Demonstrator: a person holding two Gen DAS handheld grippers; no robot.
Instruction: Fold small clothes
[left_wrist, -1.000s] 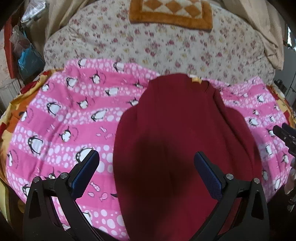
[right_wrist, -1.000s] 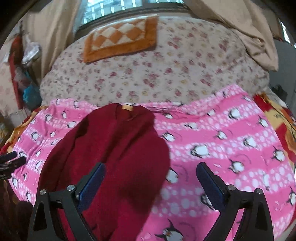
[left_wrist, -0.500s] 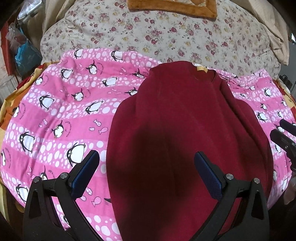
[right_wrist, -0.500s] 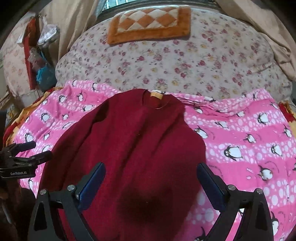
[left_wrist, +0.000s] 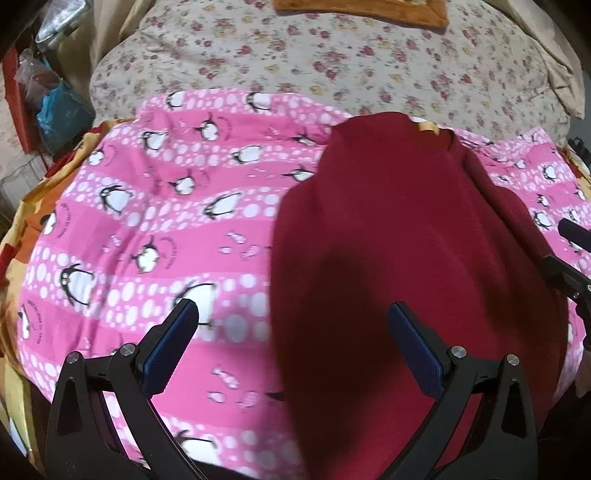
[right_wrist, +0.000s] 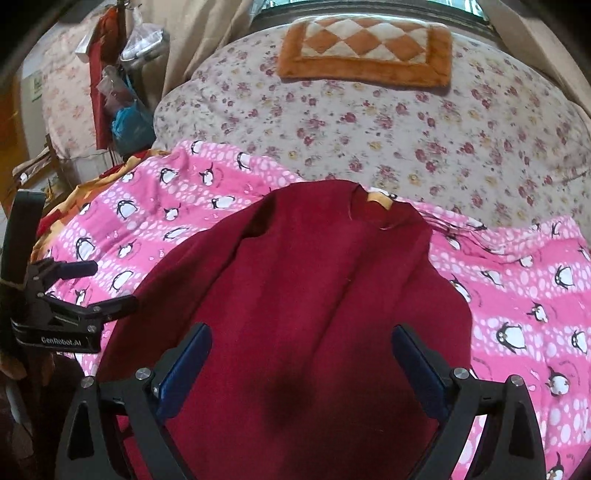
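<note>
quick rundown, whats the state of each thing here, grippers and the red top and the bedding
left gripper: open, holding nothing, over the sweater's left edge
right gripper: open, holding nothing, above the sweater
red sweater: lying on the blanket, collar away from the cameras
penguin blanket: spread under the sweater, slightly rumpled
checkered mat: flat on the floral quilt

Sweater (right_wrist: 303, 295) on blanket (right_wrist: 517, 295) — quilt (right_wrist: 406, 122) behind; mat (right_wrist: 365, 48) farthest.
</note>
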